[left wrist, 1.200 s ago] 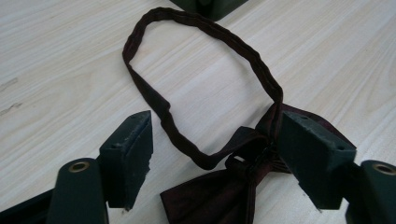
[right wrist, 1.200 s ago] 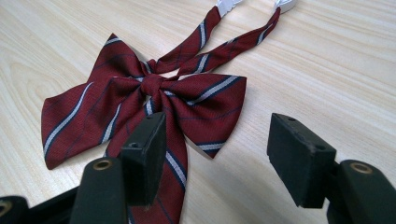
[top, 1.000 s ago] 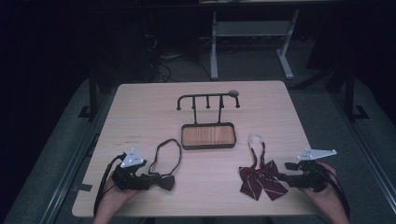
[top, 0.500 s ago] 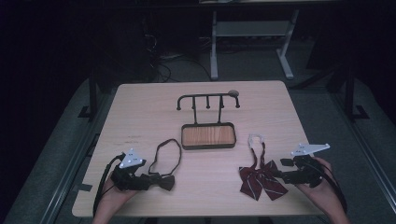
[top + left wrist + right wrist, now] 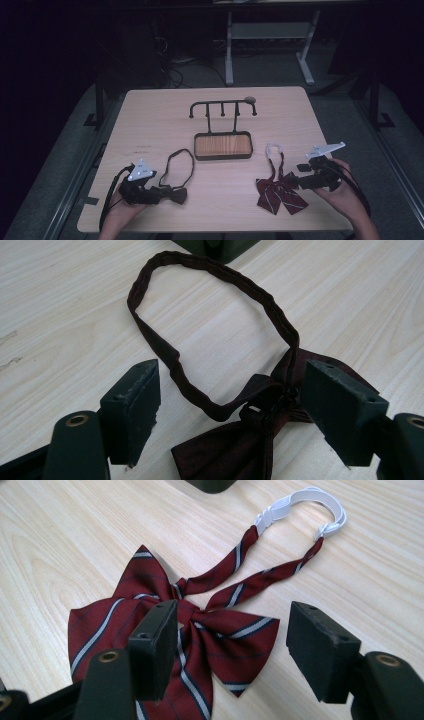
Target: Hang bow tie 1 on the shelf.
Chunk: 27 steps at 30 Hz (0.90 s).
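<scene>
Your right gripper [image 5: 300,181], jaws spread wide and holding nothing, has crept in toward the striped bow tie [image 5: 165,640] since a second ago; the right gripper view now shows the jaws straddling the knot, so a grasp looks close. Your left gripper [image 5: 159,194] has not moved: its jaws stand wide around the dark bow tie [image 5: 250,440], whose strap loop [image 5: 210,330] lies flat on the table [image 5: 150,120]. Beyond both ties, the hook stand [image 5: 222,106] with its tray [image 5: 223,145] sits unchanged mid-table, probably where they will hang.
</scene>
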{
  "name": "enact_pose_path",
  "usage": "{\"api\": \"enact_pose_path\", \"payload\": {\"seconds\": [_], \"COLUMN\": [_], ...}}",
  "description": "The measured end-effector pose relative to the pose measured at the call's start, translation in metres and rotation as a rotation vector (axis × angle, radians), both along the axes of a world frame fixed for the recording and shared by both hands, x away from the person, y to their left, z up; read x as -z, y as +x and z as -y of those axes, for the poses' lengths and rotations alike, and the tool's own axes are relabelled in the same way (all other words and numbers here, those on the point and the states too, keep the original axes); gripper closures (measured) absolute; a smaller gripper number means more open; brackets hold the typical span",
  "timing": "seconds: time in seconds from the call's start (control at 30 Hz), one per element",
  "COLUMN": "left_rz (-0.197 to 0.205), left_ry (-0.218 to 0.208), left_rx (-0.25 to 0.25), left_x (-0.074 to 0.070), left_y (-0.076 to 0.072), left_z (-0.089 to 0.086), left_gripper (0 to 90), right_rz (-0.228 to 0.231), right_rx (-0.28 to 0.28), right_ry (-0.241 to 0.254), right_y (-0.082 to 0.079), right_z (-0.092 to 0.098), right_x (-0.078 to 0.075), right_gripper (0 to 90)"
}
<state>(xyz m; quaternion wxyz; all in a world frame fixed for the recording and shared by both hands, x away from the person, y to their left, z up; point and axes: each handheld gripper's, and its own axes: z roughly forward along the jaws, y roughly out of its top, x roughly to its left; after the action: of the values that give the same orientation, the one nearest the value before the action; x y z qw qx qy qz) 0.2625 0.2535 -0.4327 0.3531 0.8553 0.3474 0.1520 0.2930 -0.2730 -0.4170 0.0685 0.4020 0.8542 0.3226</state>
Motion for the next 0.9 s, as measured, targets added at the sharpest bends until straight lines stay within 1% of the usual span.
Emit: {"api": "enact_pose_path", "payload": {"seconds": [0.1,0.17,0.23,0.3,0.33,0.37,0.43,0.47,0.53,0.6,0.63,0.7,0.77,0.8,0.9], "left_rz": [0.001,0.004,0.005,0.006,0.011,0.014,0.013,0.009,0.015,0.014,0.011,0.009,0.008,0.01,0.012], "left_ry": [0.002,0.003,0.006,0.003,0.006,-0.011,-0.006,-0.005,0.001,0.006,0.01,0.01,0.011,0.014,0.007], "left_rx": [0.002,0.002,0.002,-0.001,0.001,-0.009,-0.006,-0.003,0.003,0.005,0.007,0.01,0.009,0.009,0.004], "left_x": [0.0,0.0,-0.001,-0.001,-0.002,-0.001,-0.002,-0.001,-0.001,-0.001,-0.001,-0.001,-0.001,-0.001,-0.001], "left_y": [0.0,0.0,0.0,-0.001,-0.001,-0.002,-0.002,-0.001,-0.001,-0.001,-0.001,-0.001,-0.001,-0.001,-0.001], "left_z": [-0.001,-0.002,-0.002,-0.002,-0.003,-0.002,-0.002,-0.001,-0.001,-0.001,-0.001,0.0,0.0,-0.001,-0.001], "left_gripper": [24.7,24.7,24.4,24.4,24.4,24.1,24.1,24.1,24.1,24.1,24.1,24.1,24.1,24.1,24.1], "right_rz": [-0.004,-0.015,-0.013,-0.013,-0.019,-0.029,-0.028,-0.046,-0.058,-0.066,-0.066,-0.079,-0.079,-0.089,-0.093], "right_rx": [-0.006,-0.014,-0.025,-0.031,-0.034,-0.037,-0.043,-0.05,-0.044,-0.035,-0.035,-0.033,-0.031,-0.026,-0.023], "right_ry": [-0.009,-0.026,-0.048,-0.053,-0.058,-0.068,-0.073,-0.068,-0.072,-0.077,-0.077,-0.075,-0.077,-0.087,-0.099], "right_y": [0.004,0.012,0.016,0.019,0.021,0.025,0.028,0.032,0.037,0.042,0.042,0.049,0.052,0.057,0.063], "right_z": [-0.002,-0.005,-0.007,-0.009,-0.01,-0.013,-0.013,-0.015,-0.016,-0.017,-0.017,-0.017,-0.018,-0.019,-0.022], "right_x": [-0.002,-0.004,-0.006,-0.007,-0.008,-0.01,-0.01,-0.012,-0.014,-0.014,-0.014,-0.015,-0.015,-0.015,-0.016], "right_gripper": [37.3,37.3,37.6,37.6,37.8,37.9,38.2,39.3,40.0,40.5,40.5,41.3,41.7,42.0,43.0]}}
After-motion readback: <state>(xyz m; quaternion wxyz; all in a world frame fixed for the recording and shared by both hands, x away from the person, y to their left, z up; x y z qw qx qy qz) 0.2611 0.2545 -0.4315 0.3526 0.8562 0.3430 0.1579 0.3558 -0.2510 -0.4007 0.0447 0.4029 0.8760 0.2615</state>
